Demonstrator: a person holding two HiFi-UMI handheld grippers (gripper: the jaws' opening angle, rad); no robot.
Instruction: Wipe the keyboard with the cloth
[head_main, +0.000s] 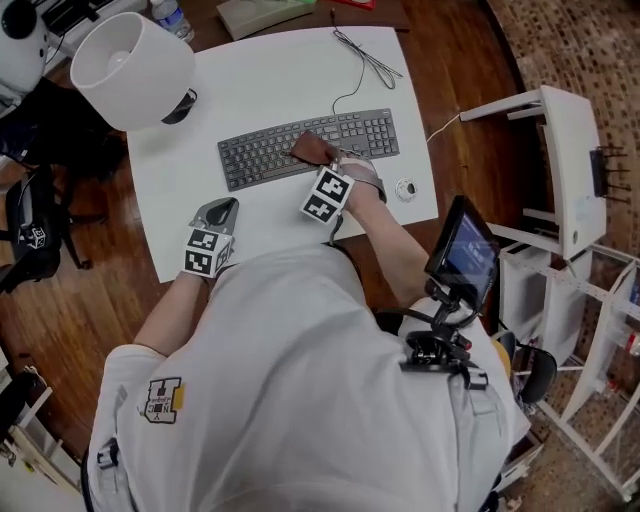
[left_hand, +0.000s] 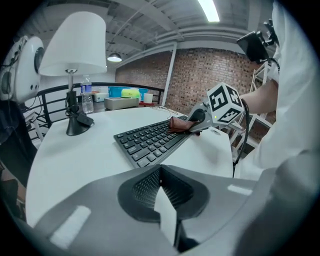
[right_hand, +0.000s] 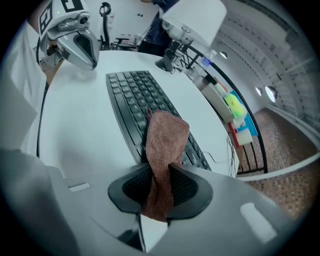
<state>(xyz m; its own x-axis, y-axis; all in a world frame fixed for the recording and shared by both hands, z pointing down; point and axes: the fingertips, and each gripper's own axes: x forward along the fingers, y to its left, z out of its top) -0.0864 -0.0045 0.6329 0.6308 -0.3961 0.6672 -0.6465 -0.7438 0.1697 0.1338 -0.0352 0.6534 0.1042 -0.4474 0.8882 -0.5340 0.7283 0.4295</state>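
Here, seen from above, a person at a white table (head_main: 270, 80) holds a gripper in each hand. At far left a lamp (head_main: 130, 55) with a white shade stands on the table's corner, with a water bottle (head_main: 172, 15) just behind it. The left gripper (head_main: 222, 210) sits over bare tabletop in front of the left end of the keyboard (head_main: 260, 155) and apart from it. Its own view shows the jaws closed together with nothing between them.

The black keyboard lies slanted across the middle of the table, its cable (head_main: 360, 60) running off toward the far edge. A brown cloth (head_main: 312, 150) lies on the keys a little right of centre. The right gripper (head_main: 325, 160) points steeply down at it. In the right gripper view the jaws are clamped on the cloth's near end, and its free end drapes forward onto the keys.

Just right of the keyboard a small round white object (head_main: 405, 188) rests on the table. Farther right, off the table, a lit screen (head_main: 465, 250) sits on a mount by the person's side, and a white stand (head_main: 560, 160) sits on the wooden floor.
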